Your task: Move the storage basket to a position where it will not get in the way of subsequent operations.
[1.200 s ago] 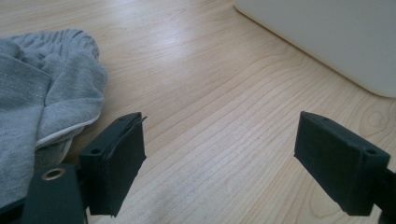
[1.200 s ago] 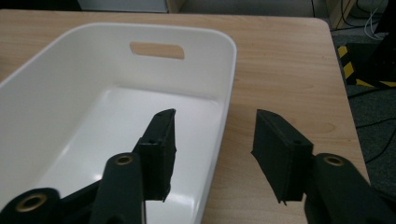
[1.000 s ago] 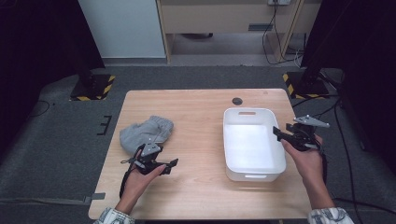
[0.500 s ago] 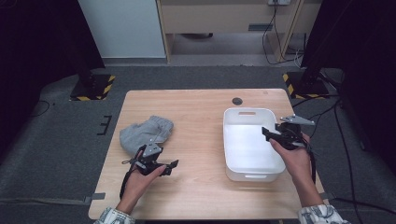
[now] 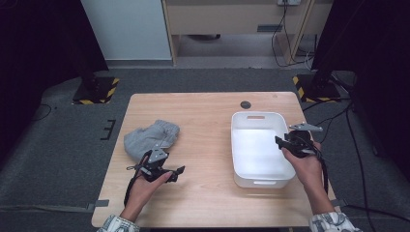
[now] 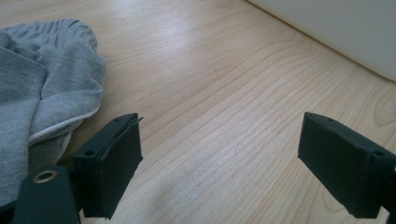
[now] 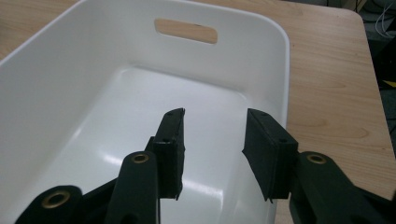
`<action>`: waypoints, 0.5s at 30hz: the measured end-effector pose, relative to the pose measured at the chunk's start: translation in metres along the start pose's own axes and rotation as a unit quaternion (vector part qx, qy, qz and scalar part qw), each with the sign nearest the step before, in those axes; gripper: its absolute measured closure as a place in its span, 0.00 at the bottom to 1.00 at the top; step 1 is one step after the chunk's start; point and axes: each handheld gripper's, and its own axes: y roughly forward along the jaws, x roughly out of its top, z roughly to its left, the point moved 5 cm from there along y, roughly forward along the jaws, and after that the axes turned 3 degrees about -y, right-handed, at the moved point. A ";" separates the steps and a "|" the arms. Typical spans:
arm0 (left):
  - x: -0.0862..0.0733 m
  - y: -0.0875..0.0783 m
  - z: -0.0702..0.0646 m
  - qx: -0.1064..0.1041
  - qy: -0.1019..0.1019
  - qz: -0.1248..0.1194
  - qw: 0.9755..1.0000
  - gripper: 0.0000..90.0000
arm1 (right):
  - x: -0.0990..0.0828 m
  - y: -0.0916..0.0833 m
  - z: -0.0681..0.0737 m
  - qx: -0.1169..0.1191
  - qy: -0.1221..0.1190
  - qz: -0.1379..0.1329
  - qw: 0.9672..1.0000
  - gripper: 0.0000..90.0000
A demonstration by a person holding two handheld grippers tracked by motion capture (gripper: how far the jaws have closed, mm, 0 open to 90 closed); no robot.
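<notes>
A crumpled grey cloth (image 5: 150,137) lies on the left half of the wooden table (image 5: 203,116). My left gripper (image 5: 175,170) rests just in front of it, open wide over bare wood. In the left gripper view (image 6: 243,158) the cloth (image 6: 42,93) is beside the left jaw, apart from it. A white plastic bin (image 5: 233,145) stands on the right half, with nothing inside. My right gripper (image 5: 279,141) hovers over the bin's right rim. Its jaws have just been closing and stand partly apart (image 7: 212,140) above the bin's inside (image 7: 233,60), nothing gripped.
A small black round object (image 5: 245,104) lies near the table's far edge, behind the bin. Yellow-and-black striped stand bases (image 5: 94,92) sit on the floor at both far corners. Bare wood stretches between cloth and bin.
My right gripper has shifted left, from beside the bin to over its right rim, and its jaws have narrowed. The left gripper and the cloth have stayed put.
</notes>
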 end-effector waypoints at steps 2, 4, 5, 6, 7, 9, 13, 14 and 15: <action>0.000 0.000 0.000 -0.001 0.001 0.001 1.000 0.14 | -0.003 0.002 -0.001 0.002 -0.003 0.007 1.000 0.67; 0.000 0.001 0.000 0.000 0.003 0.003 1.000 0.14 | -0.006 0.004 -0.002 -0.001 -0.004 0.013 1.000 0.67; 0.000 0.001 -0.001 -0.001 0.003 0.003 1.000 0.14 | -0.007 0.004 -0.003 -0.004 -0.003 0.014 1.000 0.68; 0.000 0.001 -0.001 -0.001 0.003 0.002 1.000 0.14 | -0.007 0.005 -0.004 -0.007 -0.004 0.014 1.000 0.69; 0.000 0.001 -0.001 -0.001 0.003 0.003 1.000 0.14 | -0.008 0.005 -0.004 -0.007 -0.003 0.016 1.000 0.69; 0.000 0.002 -0.001 -0.002 0.003 0.004 1.000 0.14 | -0.009 0.006 -0.006 -0.009 -0.003 0.015 1.000 0.71; 0.001 0.003 0.000 0.000 0.003 0.003 1.000 0.14 | -0.009 0.006 -0.006 -0.013 -0.004 0.016 1.000 0.73; 0.001 0.003 0.000 0.001 0.003 0.004 1.000 0.14 | -0.009 0.006 -0.006 -0.012 -0.001 0.016 1.000 0.74; 0.000 0.003 0.000 0.001 0.002 0.004 1.000 0.14 | -0.010 0.007 -0.006 -0.013 -0.001 0.016 1.000 0.74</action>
